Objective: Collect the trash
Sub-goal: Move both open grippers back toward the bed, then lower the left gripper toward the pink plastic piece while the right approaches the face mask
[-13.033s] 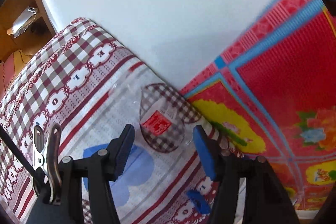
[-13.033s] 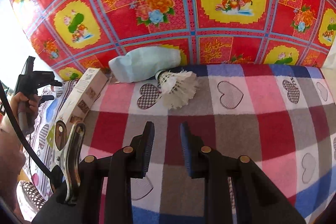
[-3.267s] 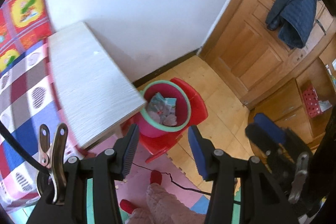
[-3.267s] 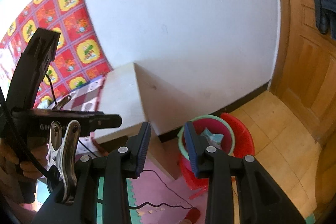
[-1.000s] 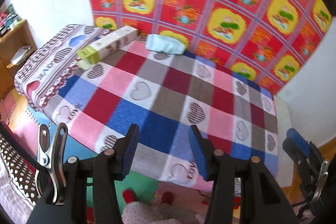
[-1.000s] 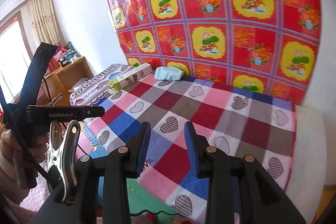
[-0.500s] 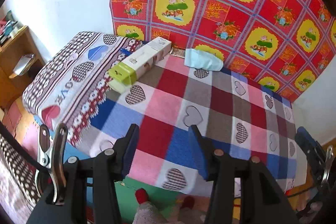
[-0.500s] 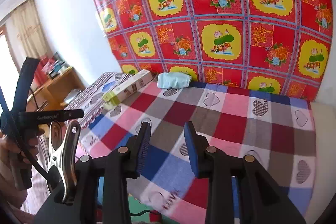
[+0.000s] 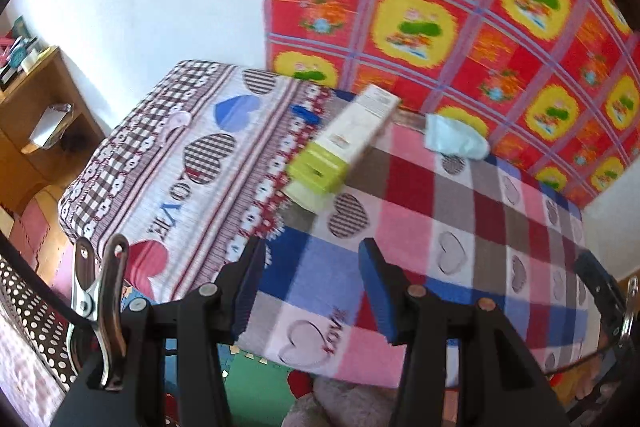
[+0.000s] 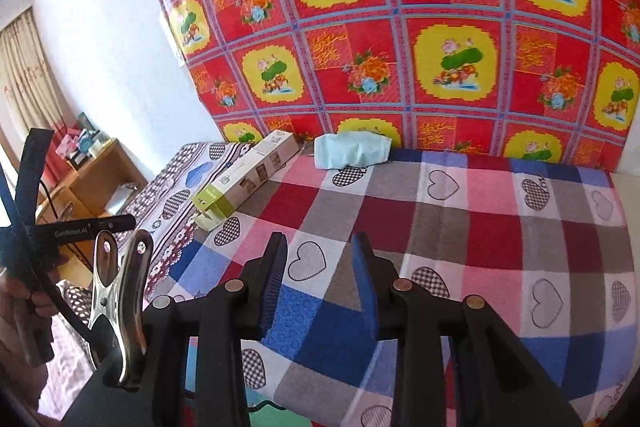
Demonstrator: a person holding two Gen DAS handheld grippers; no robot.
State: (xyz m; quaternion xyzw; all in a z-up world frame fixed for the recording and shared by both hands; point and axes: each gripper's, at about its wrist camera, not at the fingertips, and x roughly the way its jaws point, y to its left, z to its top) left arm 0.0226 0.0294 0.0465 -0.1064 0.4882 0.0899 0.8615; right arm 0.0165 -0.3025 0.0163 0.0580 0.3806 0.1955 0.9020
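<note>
A: What are the two claws doing?

B: Both stand with their blue pads apart and nothing between them. The left gripper (image 9: 310, 281) hangs above the near edge of the bed (image 9: 420, 227), over the checked blanket (image 9: 404, 187) with the hearts. The right gripper (image 10: 318, 277) hangs over the same blanket (image 10: 460, 227), its gap narrower than the left one's.

A: And the trash?

B: Two pieces, both well ahead of the claws, at the far side of the bed. A long box (image 9: 346, 143) with a green end lies ahead of the left claw, about straight on, slanting away toward the wall. From the right claw the same box (image 10: 246, 179) sits ahead and to the left, on the seam where the checked blanket meets a second cover (image 10: 180, 187) printed with hearts.

A: The other piece?

B: A crumpled pale blue mask (image 9: 454, 141), ahead and to the right of the left claw, close against the red and yellow flowered cloth (image 9: 460, 11) on the wall. From the right claw the mask (image 10: 352, 149) is nearly dead ahead, just right of the box's far end.

A: Anything touching?

B: Neither claw touches either piece. The left view is blurred, so I can't say whether box and mask meet.
</note>
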